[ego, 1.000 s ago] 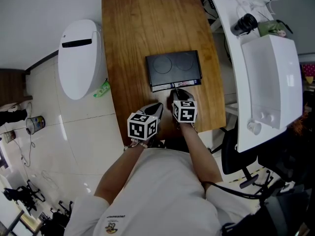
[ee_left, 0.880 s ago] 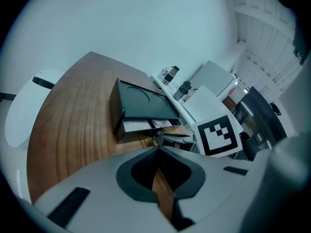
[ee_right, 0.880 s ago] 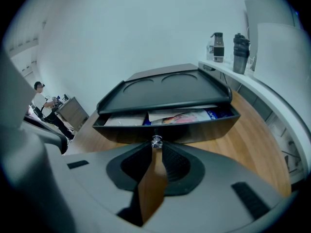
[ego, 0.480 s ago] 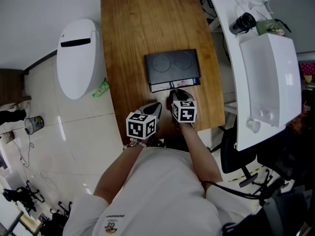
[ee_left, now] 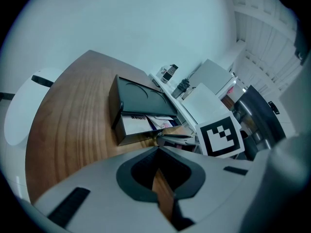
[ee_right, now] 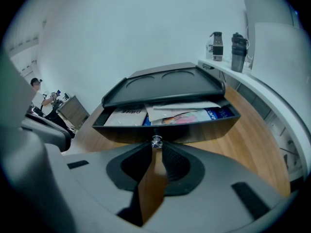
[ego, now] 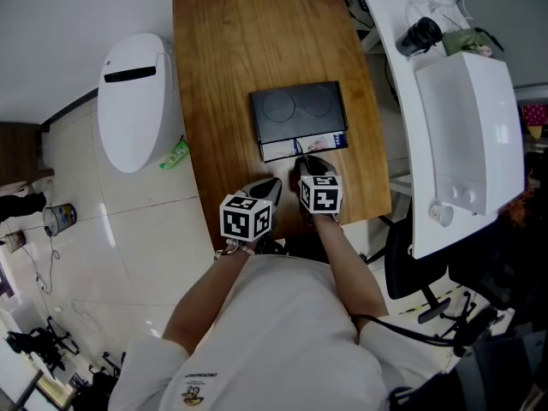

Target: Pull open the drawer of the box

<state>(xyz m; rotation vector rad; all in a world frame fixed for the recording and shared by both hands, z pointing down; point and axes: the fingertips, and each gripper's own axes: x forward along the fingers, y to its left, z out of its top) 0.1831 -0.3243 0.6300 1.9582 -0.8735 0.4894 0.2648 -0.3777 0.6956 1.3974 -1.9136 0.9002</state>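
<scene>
The right gripper (ee_right: pixel 155 148) has its jaws pinched on the small knob (ee_right: pixel 156 141) at the front of the drawer (ee_right: pixel 206 129). The drawer stands partly out of the black box (ee_right: pixel 165 84), just beyond the jaws, showing papers (ee_right: pixel 180 114). The left gripper (ee_left: pixel 158 152), jaws together and empty, sits beside it over the wooden table (ego: pixel 240 41).

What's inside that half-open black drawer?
The drawer holds loose paper: a white booklet at its left, a pale sheet over a colourful leaflet, something blue at its right. Anything further back is hidden under the box's top.
</scene>
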